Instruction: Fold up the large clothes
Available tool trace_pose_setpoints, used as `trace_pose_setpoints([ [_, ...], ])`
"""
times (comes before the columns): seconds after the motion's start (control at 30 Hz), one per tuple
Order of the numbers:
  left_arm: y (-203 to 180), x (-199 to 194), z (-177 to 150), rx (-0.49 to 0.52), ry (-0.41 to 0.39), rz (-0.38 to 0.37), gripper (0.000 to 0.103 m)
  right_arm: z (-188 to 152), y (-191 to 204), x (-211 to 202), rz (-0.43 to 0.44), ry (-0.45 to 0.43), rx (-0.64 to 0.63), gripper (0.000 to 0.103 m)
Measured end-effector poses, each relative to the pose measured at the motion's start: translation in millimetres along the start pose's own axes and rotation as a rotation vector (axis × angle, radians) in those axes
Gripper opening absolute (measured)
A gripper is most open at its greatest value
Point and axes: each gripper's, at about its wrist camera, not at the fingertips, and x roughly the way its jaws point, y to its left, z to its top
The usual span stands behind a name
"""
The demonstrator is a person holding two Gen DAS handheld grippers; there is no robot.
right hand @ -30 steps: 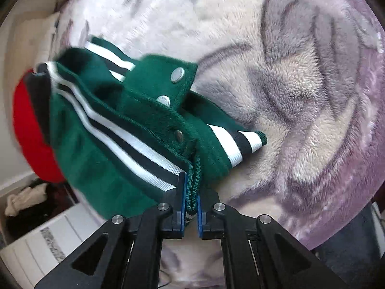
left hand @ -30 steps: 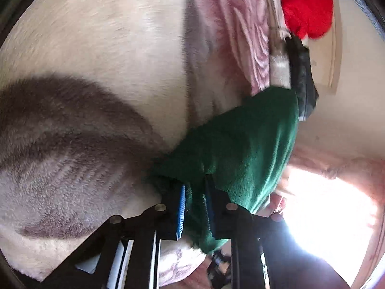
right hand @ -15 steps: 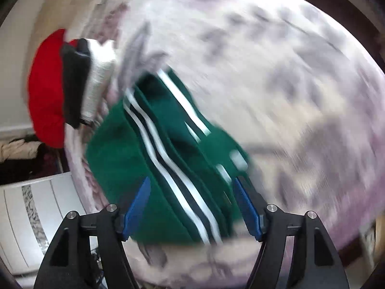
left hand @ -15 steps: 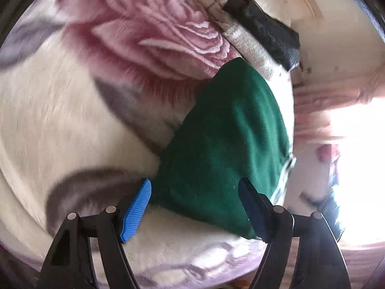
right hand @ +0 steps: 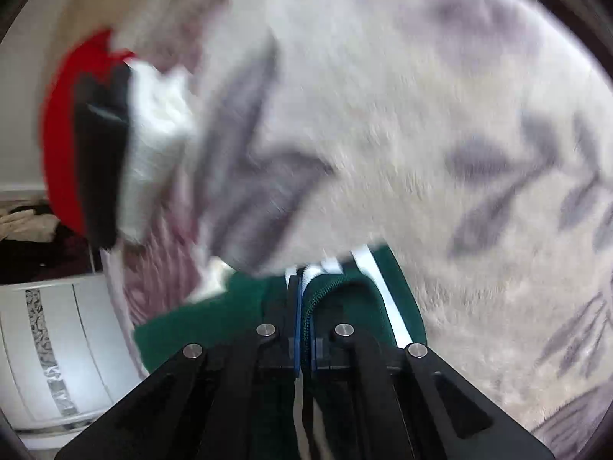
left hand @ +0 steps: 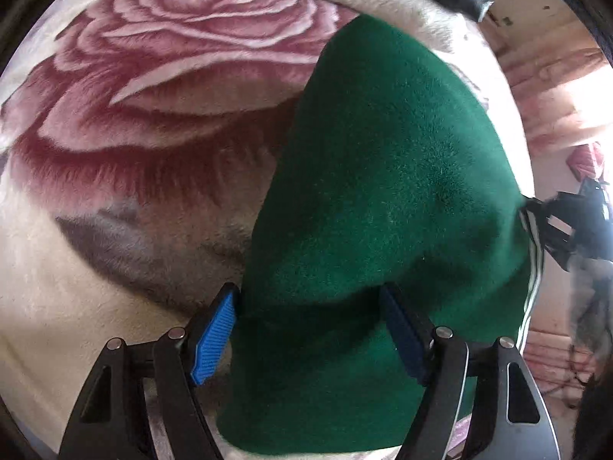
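A green fleece jacket (left hand: 383,191) with white and black striped trim lies bunched on a plush rose-patterned blanket (left hand: 153,96). My left gripper (left hand: 310,329) is open, its blue pads on either side of the jacket's near fold, which bulges between them. My right gripper (right hand: 302,306) is shut on the jacket's striped, zippered edge (right hand: 318,291); the green cloth (right hand: 199,326) spreads under the fingers. The right wrist view is motion-blurred.
A stack of red (right hand: 61,134), black (right hand: 99,161) and white (right hand: 153,145) folded clothes sits at the blanket's far edge. A white cabinet (right hand: 57,345) stands beside the bed. Bright window light and pink curtains (left hand: 555,96) lie to the right.
Both grippers let go of the jacket half a second ago. The right one has shut again on the striped zipper edge. The left one stays open and has moved closer over the green fold.
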Motion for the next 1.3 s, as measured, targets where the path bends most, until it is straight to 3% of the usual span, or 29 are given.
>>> trace_pose_setpoints([
  [0.03, 4, -3, -2, -0.009, 0.000, -0.011, 0.073, -1, -2, 1, 0.028, 0.046, 0.010, 0.005],
  [0.17, 16, -12, -16, -0.051, 0.011, -0.041, 0.073, -22, -10, -52, 0.024, 0.001, -0.049, 0.061],
  [0.2, 16, -13, -20, -0.051, 0.015, -0.041, 0.073, -38, -19, -67, 0.023, -0.012, -0.060, 0.068],
  [0.37, 7, -17, -34, 0.021, 0.001, -0.004, 0.074, -104, -57, -71, 0.147, 0.108, -0.020, 0.068],
  [0.47, 3, -18, -35, 0.044, -0.002, 0.018, 0.073, -124, -51, -48, 0.179, 0.096, -0.060, 0.066],
  [0.53, 3, -19, -33, 0.046, 0.000, 0.026, 0.073, -130, -47, -38, 0.141, 0.059, -0.082, 0.001],
  [0.6, 2, -21, -32, 0.049, 0.004, 0.025, 0.073, -131, -50, -40, 0.151, 0.021, -0.014, 0.003],
  [0.77, -7, -26, -30, 0.099, -0.008, 0.015, 0.073, -132, -69, -106, 0.111, -0.135, 0.056, 0.002],
  [0.87, -5, -18, -31, 0.106, 0.008, 0.029, 0.073, -135, -92, -83, -0.015, -0.068, 0.069, 0.002],
  [0.97, -2, -10, -31, 0.100, 0.019, 0.039, 0.073, -138, -96, -46, -0.085, 0.021, 0.056, 0.003],
  [1.07, -2, -15, -30, 0.123, -0.001, 0.051, 0.073, -135, -83, -51, -0.055, 0.023, 0.048, 0.006],
  [1.13, -2, -16, -31, 0.140, -0.006, 0.058, 0.073, -138, -82, -68, 0.014, 0.030, 0.087, 0.031],
  [1.17, -2, -16, -32, 0.145, -0.006, 0.056, 0.073, -140, -85, -75, 0.022, 0.031, 0.091, 0.056],
  [1.2, -2, -15, -33, 0.147, -0.005, 0.054, 0.073, -146, -85, -83, 0.032, 0.025, 0.083, 0.066],
  [1.23, -2, -15, -33, 0.146, -0.005, 0.050, 0.073, -150, -87, -86, 0.044, 0.032, 0.069, 0.067],
  [1.3, -11, -13, -31, 0.134, -0.005, 0.045, 0.073, -163, -85, -71, 0.002, 0.134, 0.037, 0.068],
])
